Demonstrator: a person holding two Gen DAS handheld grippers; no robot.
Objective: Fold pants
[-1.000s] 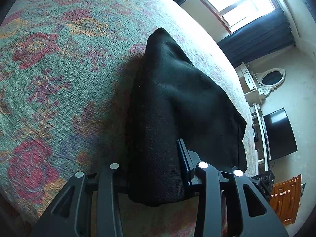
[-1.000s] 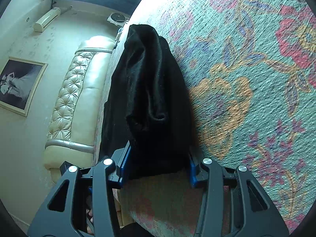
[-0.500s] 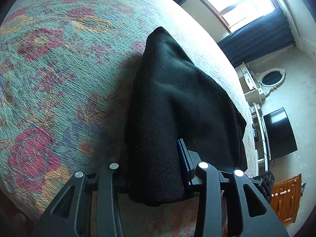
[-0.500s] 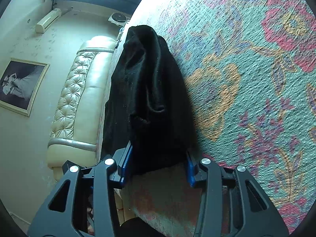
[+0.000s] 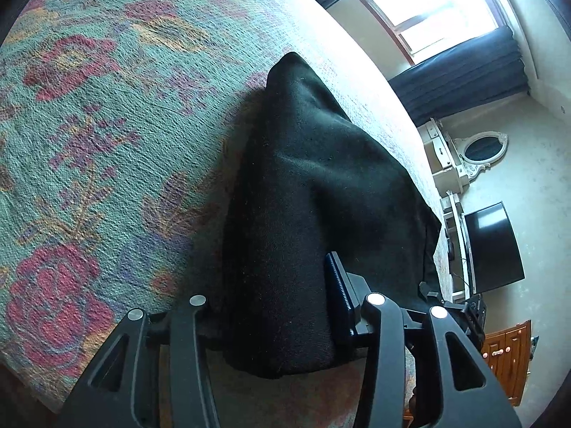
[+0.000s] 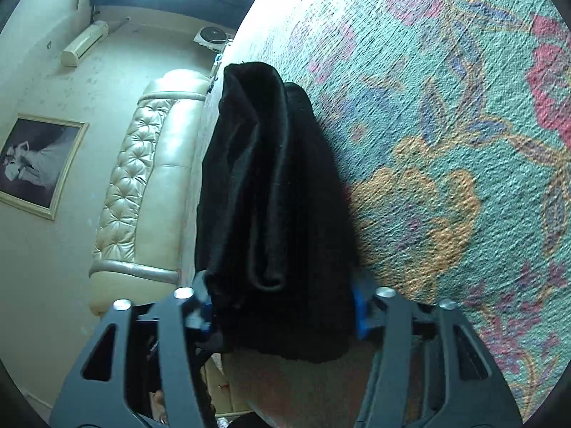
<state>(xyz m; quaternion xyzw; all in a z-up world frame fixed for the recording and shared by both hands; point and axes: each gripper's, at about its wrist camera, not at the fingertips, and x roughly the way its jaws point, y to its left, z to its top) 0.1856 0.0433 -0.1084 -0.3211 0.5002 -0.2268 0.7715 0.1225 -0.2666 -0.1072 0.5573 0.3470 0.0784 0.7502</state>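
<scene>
The black pants point(image 5: 314, 196) lie folded in a thick bundle on the floral bedspread point(image 5: 89, 125). My left gripper point(image 5: 274, 306) is shut on the near end of the bundle, the cloth filling the gap between its fingers. In the right wrist view the same pants point(image 6: 271, 196) show layered folds, and my right gripper point(image 6: 282, 306) is shut on the other near corner. Both grippers hold the edge just above the bedspread point(image 6: 446, 142). The far end of the pants rests on the bed.
The bed edge runs close under both grippers. A cream tufted headboard point(image 6: 142, 185) and a framed picture point(image 6: 39, 164) are at the right gripper's left. A window with dark curtains point(image 5: 460, 67), a white dresser point(image 5: 449, 164) and a TV point(image 5: 492, 246) stand beyond the bed.
Both grippers have drifted slightly with the pants held; in the right wrist view the bundle's folds have shifted and the bedspread pattern has slid by. The grips have not changed.
</scene>
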